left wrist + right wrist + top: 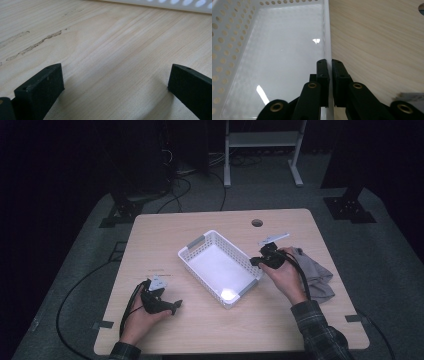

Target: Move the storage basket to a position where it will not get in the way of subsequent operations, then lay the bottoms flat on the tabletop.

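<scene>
The right tongs (330,75) pinch the thin side wall of the white basket (200,261), one jaw inside and one jaw outside. The basket sits in the middle of the table (280,320), turned a bit crooked, with nothing in it. So the step in hand looks like taking hold of the basket to move it.

Next, the hand should pull or slide the basket slowly and keep the pinch tight, because the wall is thin and smooth and could slip out.

The right hand (285,272) reaches in from the basket's right side, just in front of a grey cloth (315,275) lying on the table. The left tongs (116,82) are wide open with nothing in them. They rest low over the bare wood near the front left of the table, pointing toward the basket.
</scene>
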`<state>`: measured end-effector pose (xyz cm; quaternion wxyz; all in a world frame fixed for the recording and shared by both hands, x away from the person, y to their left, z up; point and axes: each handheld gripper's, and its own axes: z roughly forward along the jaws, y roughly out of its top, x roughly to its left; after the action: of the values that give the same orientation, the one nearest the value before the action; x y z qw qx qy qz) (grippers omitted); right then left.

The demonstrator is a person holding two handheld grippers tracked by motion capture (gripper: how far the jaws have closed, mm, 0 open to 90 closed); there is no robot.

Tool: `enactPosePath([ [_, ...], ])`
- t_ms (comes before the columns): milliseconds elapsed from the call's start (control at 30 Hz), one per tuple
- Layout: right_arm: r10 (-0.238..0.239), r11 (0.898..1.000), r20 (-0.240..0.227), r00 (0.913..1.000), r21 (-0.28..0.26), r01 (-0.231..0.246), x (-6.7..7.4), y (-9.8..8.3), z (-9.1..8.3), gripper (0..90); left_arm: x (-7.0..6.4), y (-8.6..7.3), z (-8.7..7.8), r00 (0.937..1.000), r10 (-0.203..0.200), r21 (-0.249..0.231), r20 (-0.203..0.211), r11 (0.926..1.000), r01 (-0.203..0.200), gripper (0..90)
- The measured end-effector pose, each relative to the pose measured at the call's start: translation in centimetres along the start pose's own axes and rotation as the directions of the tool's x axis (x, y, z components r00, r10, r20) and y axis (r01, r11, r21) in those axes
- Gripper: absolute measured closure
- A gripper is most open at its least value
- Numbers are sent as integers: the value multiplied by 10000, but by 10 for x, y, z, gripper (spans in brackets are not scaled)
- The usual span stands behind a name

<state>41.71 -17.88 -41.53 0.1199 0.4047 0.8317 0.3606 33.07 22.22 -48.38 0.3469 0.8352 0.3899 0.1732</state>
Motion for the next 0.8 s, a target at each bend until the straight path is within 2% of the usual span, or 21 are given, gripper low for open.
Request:
enactPosePath([
  [100,130,9999,-58,9999,56,-129,7,5,5,836,0,0,0,10000,6,1,-6,10000,-6,0],
  [200,85,9997,-585,9983,-245,-99,10,6,4,665,0,0,0,10000,-50,-16,-67,10000,50,0],
  [267,59,9983,-776,9970,-573,-104,10,7,-2,634,0,0,-1,10000,19,-206,-44,9998,-20,24],
  [300,25,9969,-873,9962,-782,-94,9,7,-7,638,-1,0,-3,10000,20,-385,4,9993,-20,107],
  [367,-73,9936,-856,9963,-1128,-24,7,6,-16,699,-1,1,-4,10000,-48,-391,-77,9992,45,223],
  [433,-245,9906,-831,9962,-1360,130,5,4,-27,850,-1,3,-5,9998,-92,-402,-187,9992,85,318],
  [467,-315,9908,-750,9967,-1338,213,4,2,-29,889,-1,4,-5,9999,-94,-516,-113,9986,88,391],
  [500,-383,9909,-689,9969,-1311,290,3,1,-31,895,0,6,-6,9997,-220,-618,-66,9979,215,437],
  [567,-521,9921,-537,9972,-1168,455,-1,-2,-33,897,1,11,-6,9987,-501,-843,99,9951,508,605],
  [667,-483,9941,-371,9981,-985,444,-7,-6,-29,897,3,20,-6,9951,-957,-1112,242,9890,978,804],
  [733,-444,9948,-325,9985,-928,413,-11,-9,-26,897,5,26,-4,9955,-919,-1122,225,9892,939,896],
  [800,-409,9958,-270,9988,-830,385,-13,-11,-21,897,6,33,1,9942,-1067,-1054,111,9886,1073,900],
])
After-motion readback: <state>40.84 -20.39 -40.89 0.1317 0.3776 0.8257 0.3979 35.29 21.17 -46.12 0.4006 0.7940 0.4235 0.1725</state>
